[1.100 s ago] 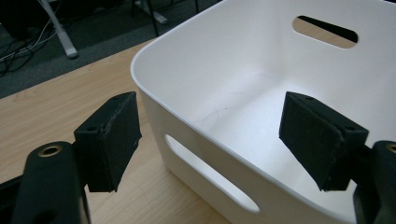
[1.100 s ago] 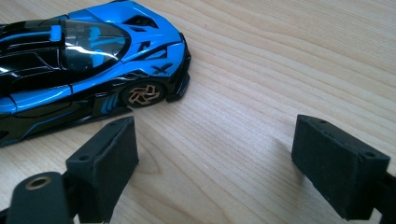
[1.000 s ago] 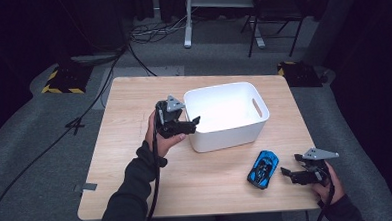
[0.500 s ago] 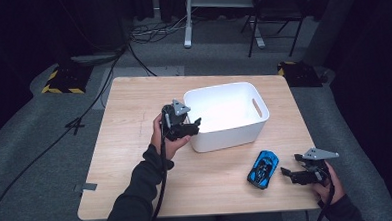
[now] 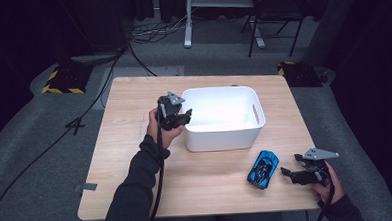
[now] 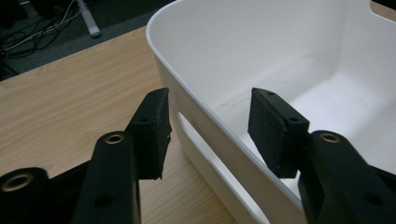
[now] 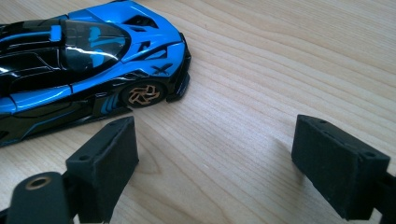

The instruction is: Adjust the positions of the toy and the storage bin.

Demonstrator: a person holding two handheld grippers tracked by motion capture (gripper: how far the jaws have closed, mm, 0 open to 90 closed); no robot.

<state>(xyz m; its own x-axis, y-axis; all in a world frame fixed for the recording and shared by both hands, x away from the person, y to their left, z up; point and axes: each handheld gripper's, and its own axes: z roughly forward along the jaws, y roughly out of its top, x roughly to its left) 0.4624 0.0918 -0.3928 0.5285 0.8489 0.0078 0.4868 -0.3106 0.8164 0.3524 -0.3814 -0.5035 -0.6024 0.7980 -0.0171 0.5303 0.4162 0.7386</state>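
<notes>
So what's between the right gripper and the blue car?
Nothing but bare table. The right gripper view shows plain wood between the right gripper, jaws open, and the blue car; the high view agrees.

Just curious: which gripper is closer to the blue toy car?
Right. The right gripper sits just beside the car, jaws open. The left gripper is across the table, straddling the white bin's wall.

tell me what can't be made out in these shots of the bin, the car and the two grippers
- White bin: in the high view its near wall hides the near part of its floor.
- Blue toy car: cut off by the left and top edges of the right gripper view.
- Left gripper: its jaws have just been closing astride the bin's wall; the left gripper view leaves unclear whether the pads touch it yet.
- Right gripper: open, body cut off below.
</notes>
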